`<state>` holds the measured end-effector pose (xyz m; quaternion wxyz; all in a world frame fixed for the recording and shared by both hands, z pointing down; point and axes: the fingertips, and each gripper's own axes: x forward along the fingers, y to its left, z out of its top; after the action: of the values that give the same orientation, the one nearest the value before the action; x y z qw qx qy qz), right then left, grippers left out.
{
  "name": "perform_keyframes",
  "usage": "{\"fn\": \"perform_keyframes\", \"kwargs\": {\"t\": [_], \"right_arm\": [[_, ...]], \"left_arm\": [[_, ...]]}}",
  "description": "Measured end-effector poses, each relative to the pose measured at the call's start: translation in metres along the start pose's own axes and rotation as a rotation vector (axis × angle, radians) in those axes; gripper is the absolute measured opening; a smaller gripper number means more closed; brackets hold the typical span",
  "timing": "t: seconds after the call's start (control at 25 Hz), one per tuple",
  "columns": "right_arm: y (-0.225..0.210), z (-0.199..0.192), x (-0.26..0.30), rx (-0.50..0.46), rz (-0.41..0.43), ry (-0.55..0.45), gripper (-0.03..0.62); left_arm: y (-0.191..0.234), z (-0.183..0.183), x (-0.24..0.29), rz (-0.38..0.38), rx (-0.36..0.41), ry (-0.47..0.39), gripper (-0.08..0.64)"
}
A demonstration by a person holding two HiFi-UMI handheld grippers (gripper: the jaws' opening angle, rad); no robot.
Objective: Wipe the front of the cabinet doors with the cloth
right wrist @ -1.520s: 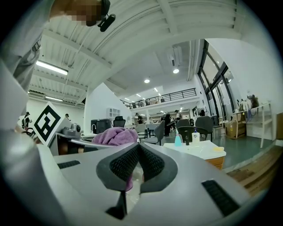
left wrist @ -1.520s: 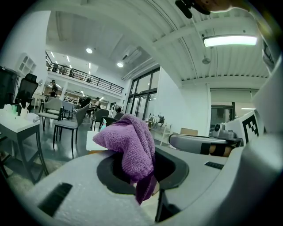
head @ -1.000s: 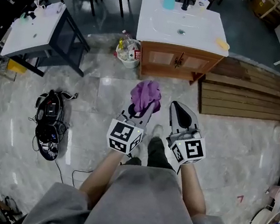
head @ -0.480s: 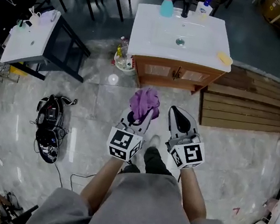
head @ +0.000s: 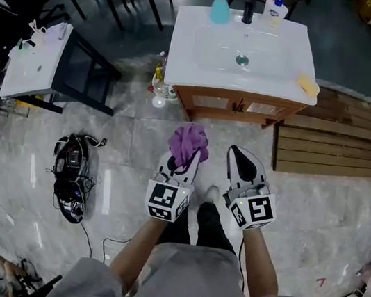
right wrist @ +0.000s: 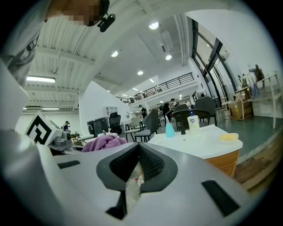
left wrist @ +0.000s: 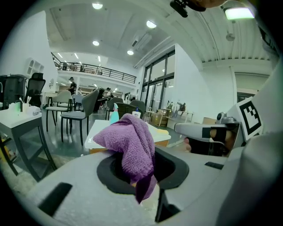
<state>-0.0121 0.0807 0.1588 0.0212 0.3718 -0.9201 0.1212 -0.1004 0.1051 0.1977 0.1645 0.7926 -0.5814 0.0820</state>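
The wooden cabinet doors (head: 238, 106) sit under a white sink top (head: 242, 51), straight ahead of me across the marble floor. A purple cloth (head: 188, 142) bunches out of my left gripper (head: 186, 157), which is shut on it; the cloth (left wrist: 130, 145) fills the left gripper (left wrist: 135, 167) view. My right gripper (head: 242, 156) is beside it, shut with nothing in it, and both are a short way in front of the doors, touching nothing. In the right gripper (right wrist: 139, 148) view the cabinet (right wrist: 223, 164) is ahead to the right and the cloth (right wrist: 104, 142) to the left.
A teal spray bottle (head: 219, 7), a soap bottle (head: 275, 8) and a yellow sponge (head: 309, 85) stand on the sink top. A bin of bottles (head: 159, 85) is left of the cabinet, wooden slats (head: 341, 146) right. A dark table (head: 42, 60) and a black bag with cables (head: 71, 173) are at the left.
The cabinet has come nearer in the head view as the person steps toward it. Both grippers keep their pose, the cloth still in the left one.
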Motion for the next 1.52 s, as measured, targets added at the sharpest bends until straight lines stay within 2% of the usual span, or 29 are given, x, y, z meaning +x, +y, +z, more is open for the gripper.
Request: {"fn": "perform_keyframes", "kwargs": {"t": [0.4, 0.64, 0.76, 1.28, 1.52], "right_arm": [[-0.006, -0.047, 0.064, 0.019, -0.09, 0.053, 0.011], [-0.015, -0.079, 0.096, 0.014, -0.151, 0.069, 0.011], [-0.025, -0.098, 0.108, 0.007, -0.165, 0.081, 0.011], [-0.059, -0.151, 0.13, 0.026, -0.104, 0.123, 0.011], [-0.07, -0.18, 0.143, 0.033, -0.073, 0.128, 0.011]], "left_arm": [[0.07, -0.031, 0.039, -0.006, 0.009, 0.024, 0.078], [0.103, -0.065, 0.065, -0.046, 0.027, 0.046, 0.078], [0.119, -0.08, 0.079, -0.04, 0.032, 0.046, 0.078], [0.145, -0.127, 0.116, 0.09, 0.05, 0.04, 0.078], [0.163, -0.155, 0.141, 0.118, 0.07, 0.041, 0.078]]}}
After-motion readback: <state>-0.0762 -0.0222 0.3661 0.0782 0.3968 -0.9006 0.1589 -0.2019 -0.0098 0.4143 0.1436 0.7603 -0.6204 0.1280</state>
